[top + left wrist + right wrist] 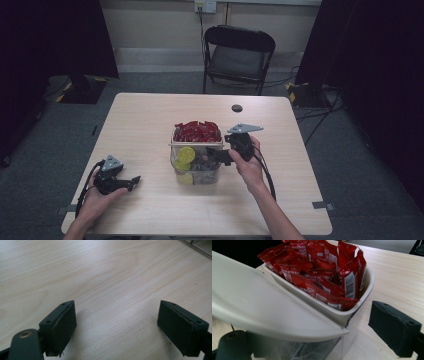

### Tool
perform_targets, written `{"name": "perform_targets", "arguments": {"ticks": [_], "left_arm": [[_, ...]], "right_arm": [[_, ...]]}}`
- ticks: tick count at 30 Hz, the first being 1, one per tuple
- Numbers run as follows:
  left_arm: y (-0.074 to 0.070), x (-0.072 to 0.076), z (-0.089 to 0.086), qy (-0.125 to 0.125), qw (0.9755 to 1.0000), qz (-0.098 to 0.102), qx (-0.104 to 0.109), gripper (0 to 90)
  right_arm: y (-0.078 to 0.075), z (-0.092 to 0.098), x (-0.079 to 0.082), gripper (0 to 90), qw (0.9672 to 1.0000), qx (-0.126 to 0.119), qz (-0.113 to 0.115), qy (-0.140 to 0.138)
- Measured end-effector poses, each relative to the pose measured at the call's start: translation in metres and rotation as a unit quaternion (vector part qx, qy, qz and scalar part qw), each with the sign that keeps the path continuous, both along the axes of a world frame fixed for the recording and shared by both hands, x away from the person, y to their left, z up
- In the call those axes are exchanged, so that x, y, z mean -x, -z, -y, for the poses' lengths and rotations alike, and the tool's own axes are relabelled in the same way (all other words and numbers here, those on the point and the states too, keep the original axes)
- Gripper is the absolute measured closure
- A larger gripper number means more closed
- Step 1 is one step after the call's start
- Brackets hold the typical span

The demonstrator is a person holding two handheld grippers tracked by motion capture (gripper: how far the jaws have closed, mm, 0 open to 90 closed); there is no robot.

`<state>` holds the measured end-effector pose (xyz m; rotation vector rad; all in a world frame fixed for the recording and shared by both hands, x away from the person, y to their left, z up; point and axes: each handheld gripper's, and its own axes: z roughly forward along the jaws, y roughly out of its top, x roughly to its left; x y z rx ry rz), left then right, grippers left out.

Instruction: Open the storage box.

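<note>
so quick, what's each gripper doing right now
left gripper: open, holding nothing, over the bare pale wooden table.
right gripper: open at the cream lid of the clear plastic box; grip on it cannot be told.

Glossy red foil packets [322, 272], clear plastic container [196, 172], pale matt wood table [150, 125]

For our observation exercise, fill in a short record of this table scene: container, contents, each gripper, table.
Container: clear plastic box with cream hinged lid, lid raised
Contents: red foil sachets in cream top tray; yellow round pieces below
Right gripper: jaws open, at box's right side
Left gripper: open, nothing between its jaws
Table: light wooden tabletop
</note>
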<state>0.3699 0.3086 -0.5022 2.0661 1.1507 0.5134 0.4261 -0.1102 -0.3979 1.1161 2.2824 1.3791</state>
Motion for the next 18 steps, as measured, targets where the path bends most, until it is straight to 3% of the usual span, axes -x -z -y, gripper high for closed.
{"name": "perform_targets", "arguments": {"ticks": [18], "left_arm": [[0.000,-0.001,0.001,-0.002,1.0000,-0.003,0.005,14.6]], "right_arm": [[-0.002,0.005,-0.013,12.8,0.9999,-0.008,-0.001,0.008]]}}
